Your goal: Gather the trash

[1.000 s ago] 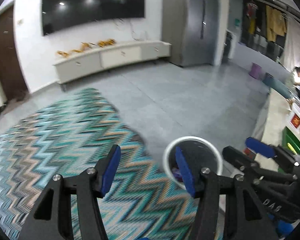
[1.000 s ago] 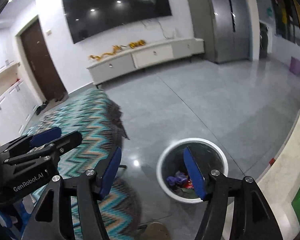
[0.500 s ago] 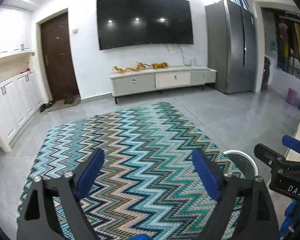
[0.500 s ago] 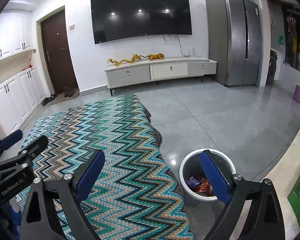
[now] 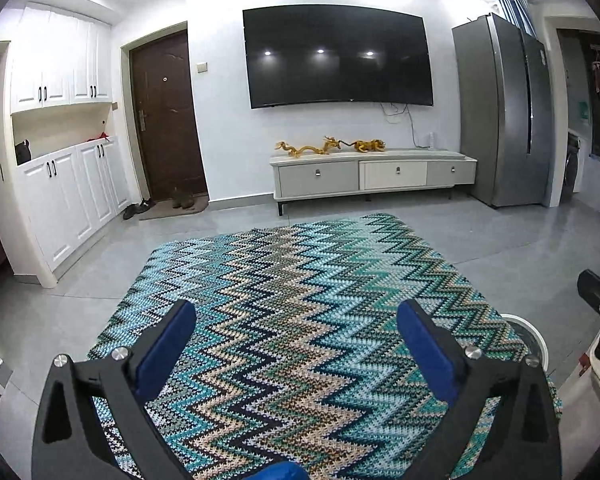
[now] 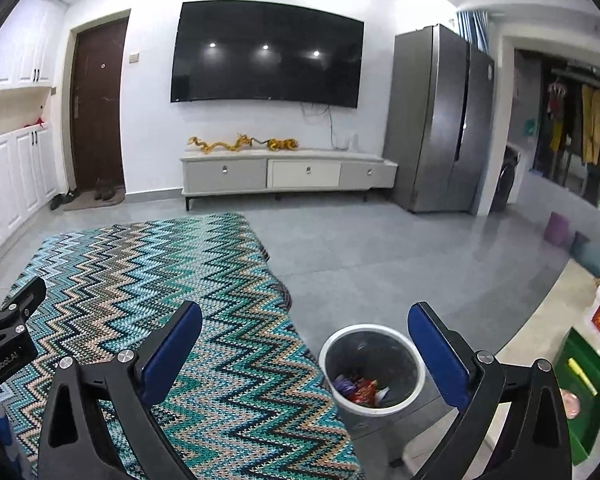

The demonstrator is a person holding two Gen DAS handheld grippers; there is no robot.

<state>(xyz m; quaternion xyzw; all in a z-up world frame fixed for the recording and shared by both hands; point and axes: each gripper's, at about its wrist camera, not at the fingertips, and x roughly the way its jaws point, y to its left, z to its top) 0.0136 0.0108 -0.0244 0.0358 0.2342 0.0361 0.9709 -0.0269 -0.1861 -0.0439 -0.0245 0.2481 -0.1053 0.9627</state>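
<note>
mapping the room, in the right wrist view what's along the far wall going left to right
door → tv above the tv stand → fridge

— What's the floor (image 6: 380, 248) like?
— Grey glossy tiles. A zigzag rug (image 6: 172, 300) in teal, cream and dark blue lies flat on it, its right edge a little rumpled.

— Anything beside the rug?
— A white-rimmed trash bin (image 6: 374, 368) stands on the tiles just off its right edge, with colourful wrappers (image 6: 358, 388) inside.

— And farther back?
— A low TV cabinet (image 5: 374, 174) on dark legs against the wall, a doormat (image 5: 172, 210) with shoes at the door, and a tall grey fridge (image 5: 504, 120).
</note>
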